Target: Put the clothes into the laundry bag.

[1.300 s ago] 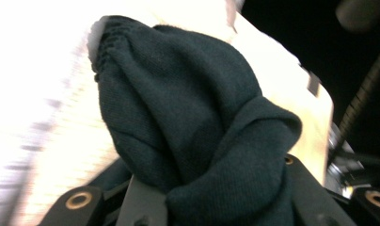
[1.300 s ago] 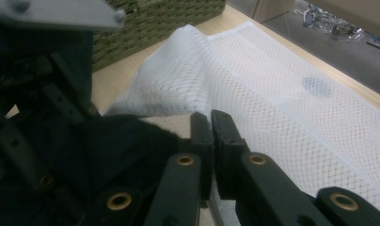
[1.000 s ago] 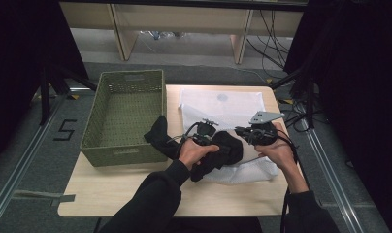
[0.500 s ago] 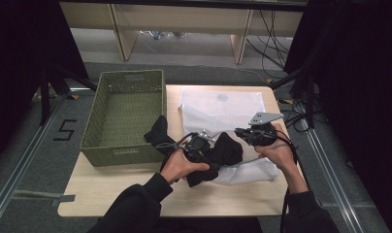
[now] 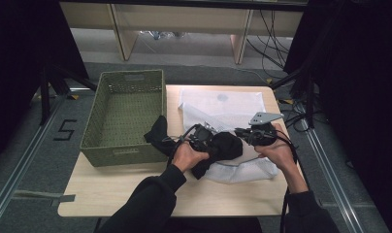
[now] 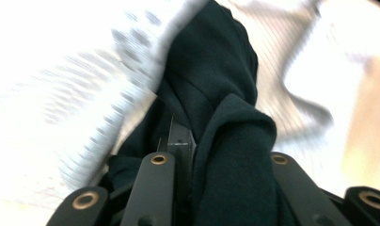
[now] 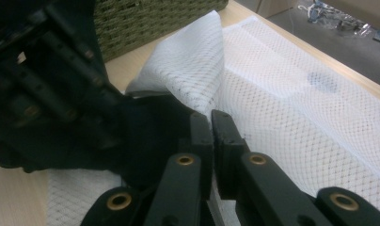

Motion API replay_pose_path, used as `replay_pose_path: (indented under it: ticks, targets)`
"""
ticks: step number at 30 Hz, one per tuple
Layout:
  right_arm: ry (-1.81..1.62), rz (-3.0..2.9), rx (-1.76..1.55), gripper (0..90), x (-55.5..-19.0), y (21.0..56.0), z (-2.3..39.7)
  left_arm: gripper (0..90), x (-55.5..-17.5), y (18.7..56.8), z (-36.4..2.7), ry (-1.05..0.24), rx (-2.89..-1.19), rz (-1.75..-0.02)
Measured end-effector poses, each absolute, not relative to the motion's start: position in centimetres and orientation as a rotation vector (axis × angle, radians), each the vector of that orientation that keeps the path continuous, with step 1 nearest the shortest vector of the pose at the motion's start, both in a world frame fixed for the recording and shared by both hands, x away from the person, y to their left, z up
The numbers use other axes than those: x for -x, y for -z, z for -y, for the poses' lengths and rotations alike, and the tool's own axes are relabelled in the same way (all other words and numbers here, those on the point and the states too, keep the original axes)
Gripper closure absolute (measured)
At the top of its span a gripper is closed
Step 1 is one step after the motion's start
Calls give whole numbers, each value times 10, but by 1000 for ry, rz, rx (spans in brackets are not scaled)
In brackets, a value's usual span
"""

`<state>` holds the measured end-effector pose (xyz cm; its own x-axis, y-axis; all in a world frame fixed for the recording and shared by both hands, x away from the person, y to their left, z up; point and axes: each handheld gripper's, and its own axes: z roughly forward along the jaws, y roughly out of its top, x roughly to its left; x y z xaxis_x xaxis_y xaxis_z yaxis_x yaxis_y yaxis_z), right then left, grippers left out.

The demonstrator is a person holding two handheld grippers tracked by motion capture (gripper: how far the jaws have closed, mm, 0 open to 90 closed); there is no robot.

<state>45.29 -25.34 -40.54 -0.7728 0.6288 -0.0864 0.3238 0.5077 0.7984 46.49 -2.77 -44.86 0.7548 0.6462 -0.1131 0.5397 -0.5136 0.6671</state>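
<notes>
A black garment lies bunched on a white mesh bag at the table's middle, one end trailing toward the basket. My left gripper is shut on the black garment, whose folds bulge between and over its jaws. My right gripper faces it from the right. It is shut on the edge of the mesh bag and holds a flap of it raised beside the black garment. The right gripper's jaws are pressed almost together.
A green woven basket stands on the left part of the wooden table, its wall close to the garment's trailing end. Cables hang beyond the table's right edge. Bare tabletop lies in front of the hands.
The left hand has shifted slightly and pushed the bunched black garment a little to the right against the bag's raised edge. The right gripper has barely moved.
</notes>
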Motion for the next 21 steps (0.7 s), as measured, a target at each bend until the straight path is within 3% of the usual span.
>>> replay_pose_path:
  ticks: [3,5,7,8,10,15,21]
  targets:
    - [-1144,-2387,-801,892,-453,405,253,667,-475,462,34,-176,-2188,-976]
    - [-1143,-2392,-806,892,-453,407,253,488,-474,468,37,-106,-2215,-1007]
    - [-1140,-2388,-795,892,-453,407,255,378,-472,465,35,-113,-2262,-968]
    - [-1137,-2383,-807,891,-454,408,256,378,-468,462,36,-125,-2236,-970]
    - [-1134,-2383,-797,892,-456,411,257,229,-455,445,31,-144,-2195,-947]
    - [-1138,-2401,-809,891,-454,410,255,154,-439,414,15,-119,-2110,-883]
    - [-1135,-2387,-787,891,-454,409,254,158,-423,404,-9,-107,-2150,-786]
